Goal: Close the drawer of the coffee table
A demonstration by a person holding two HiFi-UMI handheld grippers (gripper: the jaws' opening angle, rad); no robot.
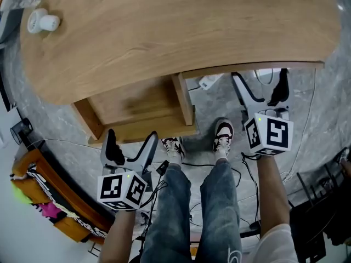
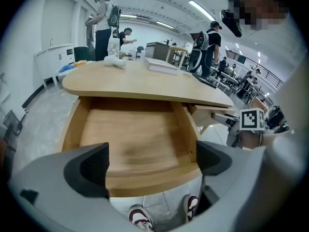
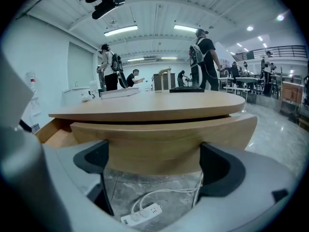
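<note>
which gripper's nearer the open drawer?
Left. The left gripper sits just in front of the open drawer, jaws apart; the right gripper is farther off to its right.

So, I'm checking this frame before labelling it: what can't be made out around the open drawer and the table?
- Back of the drawer: head view, hidden under the tabletop.
- Drawer floor: left gripper view, blurred, so small contents can't be ruled out.
- Contact between the left tongs and the drawer front: unclear in both views.
- White item on the tabletop: too small to identify.
</note>
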